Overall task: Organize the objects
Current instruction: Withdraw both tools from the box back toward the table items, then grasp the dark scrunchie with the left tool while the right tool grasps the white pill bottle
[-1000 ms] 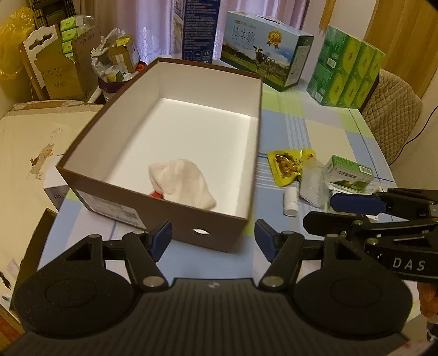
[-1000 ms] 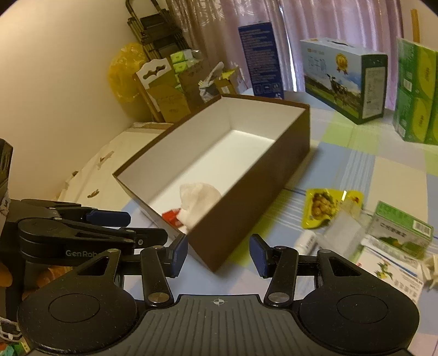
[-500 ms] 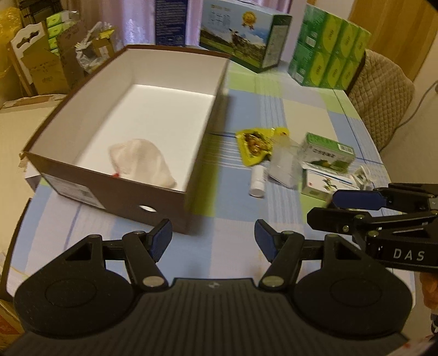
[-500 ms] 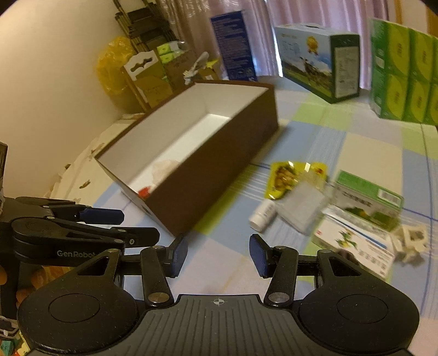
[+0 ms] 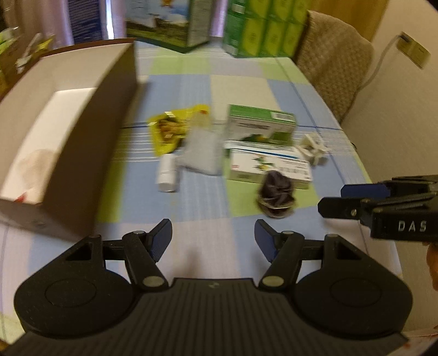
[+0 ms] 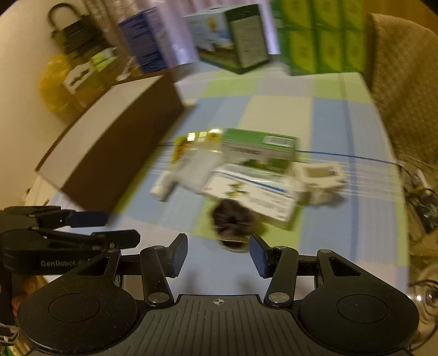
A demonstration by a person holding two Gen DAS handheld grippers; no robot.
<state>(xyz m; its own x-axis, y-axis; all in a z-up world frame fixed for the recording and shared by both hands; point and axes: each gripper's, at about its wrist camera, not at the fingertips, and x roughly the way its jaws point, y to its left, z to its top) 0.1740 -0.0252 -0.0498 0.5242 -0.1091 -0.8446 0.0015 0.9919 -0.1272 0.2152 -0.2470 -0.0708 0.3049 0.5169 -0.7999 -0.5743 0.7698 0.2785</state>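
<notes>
A brown cardboard box (image 5: 90, 153) with a white inside stands at the left and holds a white cloth (image 5: 32, 169). Loose items lie right of it: a yellow snack pouch (image 5: 169, 128), a white bottle (image 5: 167, 175), a clear bag (image 5: 201, 149), a green carton (image 5: 261, 123), a white carton (image 5: 268, 167), a dark crumpled bundle (image 5: 276, 195) and white clips (image 5: 313, 148). My left gripper (image 5: 213, 239) is open over bare cloth. My right gripper (image 6: 219, 257) is open, just short of the dark bundle (image 6: 232, 221). Both views are blurred.
A checked tablecloth (image 5: 241, 87) covers the table. Large cartons (image 5: 169, 24) and green packs (image 5: 262, 27) stand along the far edge, with a padded chair (image 5: 334, 65) at the far right. The table's right edge runs beside the right gripper (image 5: 353, 202).
Both grippers have swung right, away from the brown box and toward the loose items. The dark bundle has come into view. Both stay open.
</notes>
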